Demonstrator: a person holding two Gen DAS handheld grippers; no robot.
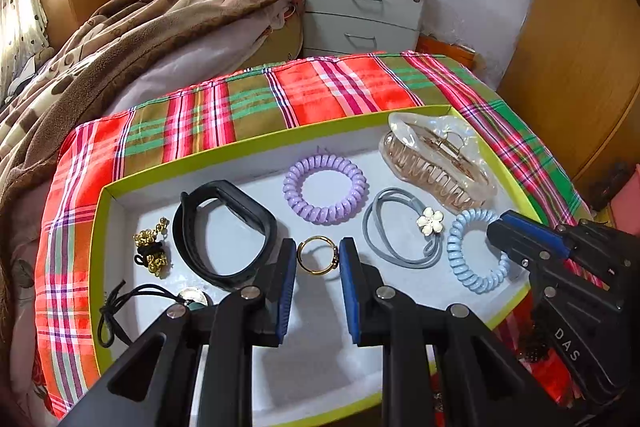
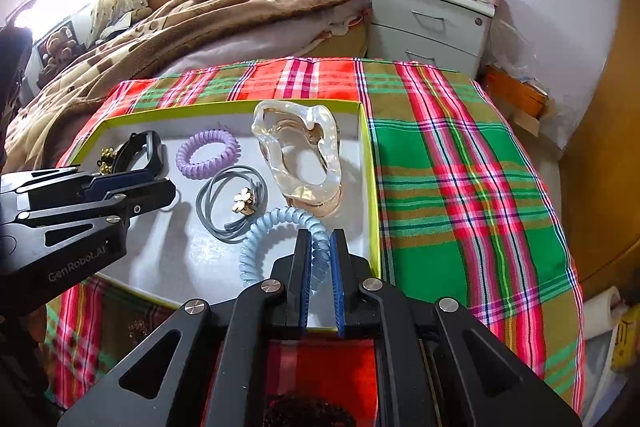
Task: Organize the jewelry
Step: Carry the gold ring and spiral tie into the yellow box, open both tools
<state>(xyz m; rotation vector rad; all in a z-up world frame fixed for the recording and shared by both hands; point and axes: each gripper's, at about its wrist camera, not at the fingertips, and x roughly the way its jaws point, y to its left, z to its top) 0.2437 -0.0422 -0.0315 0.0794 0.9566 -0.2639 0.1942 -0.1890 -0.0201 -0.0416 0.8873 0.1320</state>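
Note:
A white tray with a lime-green rim [image 1: 240,143] [image 2: 370,163] lies on a plaid cloth. My left gripper [image 1: 318,259] is open, its fingertips either side of a gold ring [image 1: 316,255] on the tray floor. My right gripper [image 2: 320,247] is shut on a light blue coil hair tie [image 2: 272,231] [image 1: 474,251] at the tray's right edge. In the tray also lie a purple coil tie [image 1: 324,189] [image 2: 208,153], a black band [image 1: 224,231] [image 2: 144,151], a grey hair tie with a flower [image 1: 404,227] [image 2: 232,203] and a clear claw clip [image 1: 436,159] [image 2: 300,155].
Gold beads on a black tie [image 1: 152,247] and a black cord with a charm [image 1: 152,303] lie at the tray's left. A bed with a brown blanket [image 1: 140,27] and a grey nightstand [image 1: 364,11] stand behind. A wooden wardrobe [image 1: 580,47] is on the right.

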